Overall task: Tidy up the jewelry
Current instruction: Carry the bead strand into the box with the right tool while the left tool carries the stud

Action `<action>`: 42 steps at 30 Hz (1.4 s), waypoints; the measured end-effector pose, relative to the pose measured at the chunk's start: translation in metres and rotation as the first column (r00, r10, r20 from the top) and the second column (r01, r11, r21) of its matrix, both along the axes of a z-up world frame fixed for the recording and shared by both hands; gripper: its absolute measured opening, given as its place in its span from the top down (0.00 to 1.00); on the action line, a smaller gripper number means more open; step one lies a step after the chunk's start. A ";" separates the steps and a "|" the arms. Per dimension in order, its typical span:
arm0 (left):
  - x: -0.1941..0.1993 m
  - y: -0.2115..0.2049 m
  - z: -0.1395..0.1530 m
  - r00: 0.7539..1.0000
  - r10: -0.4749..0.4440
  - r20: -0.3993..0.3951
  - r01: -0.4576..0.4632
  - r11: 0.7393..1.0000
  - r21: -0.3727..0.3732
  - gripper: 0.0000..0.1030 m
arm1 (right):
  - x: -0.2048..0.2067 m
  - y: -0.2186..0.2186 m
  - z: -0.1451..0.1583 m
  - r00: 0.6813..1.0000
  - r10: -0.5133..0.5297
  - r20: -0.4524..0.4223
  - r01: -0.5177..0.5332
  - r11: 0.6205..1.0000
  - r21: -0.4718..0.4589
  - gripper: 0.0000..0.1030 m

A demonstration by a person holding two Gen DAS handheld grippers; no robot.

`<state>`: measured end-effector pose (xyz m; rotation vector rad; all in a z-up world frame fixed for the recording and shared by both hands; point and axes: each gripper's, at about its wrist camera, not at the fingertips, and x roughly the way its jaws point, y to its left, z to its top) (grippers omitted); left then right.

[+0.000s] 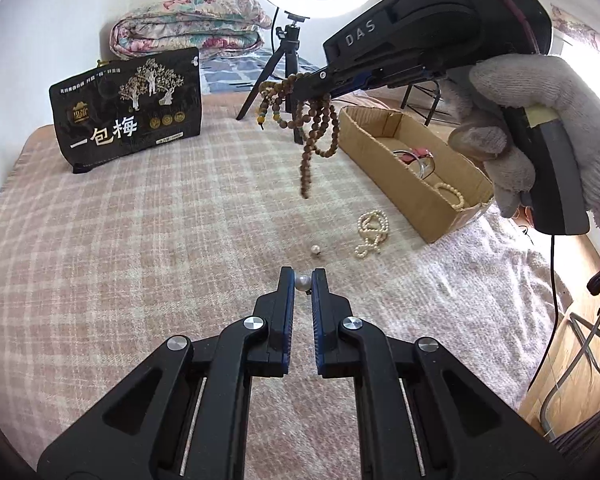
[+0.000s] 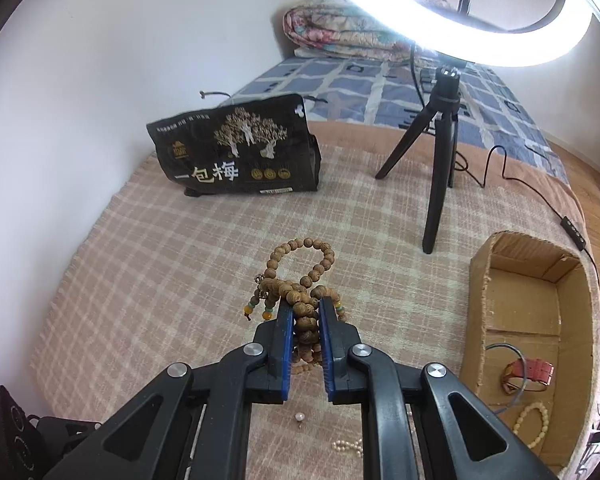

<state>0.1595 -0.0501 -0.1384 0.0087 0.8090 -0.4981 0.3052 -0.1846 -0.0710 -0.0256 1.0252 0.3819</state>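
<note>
Right gripper [image 2: 306,312], clamped on wooden prayer beads [image 1: 314,132], hangs just left of the cardboard box [image 1: 432,204]; left gripper [image 1: 302,280] pinches a pearl earring [image 1: 302,282].

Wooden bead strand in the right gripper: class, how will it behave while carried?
The wooden bead strand looks floppy: its loops dangle below the right gripper. It will probably swing, and could snag on the cardboard box rim.
</note>
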 end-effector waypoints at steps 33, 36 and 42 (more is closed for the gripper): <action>0.045 -0.113 0.046 0.989 -0.124 0.084 0.126 0.992 -0.020 0.94 | -0.036 -0.173 0.057 0.976 -0.180 0.125 0.180 0.984 0.011 0.90; 0.052 -0.127 0.047 0.987 -0.135 0.086 0.138 0.990 -0.022 0.94 | -0.030 -0.185 0.054 0.974 -0.191 0.124 0.192 0.981 0.005 0.90; 0.076 -0.151 0.049 0.986 -0.137 0.092 0.140 0.990 -0.023 0.94 | -0.018 -0.209 0.045 0.970 -0.212 0.119 0.215 0.977 -0.007 0.90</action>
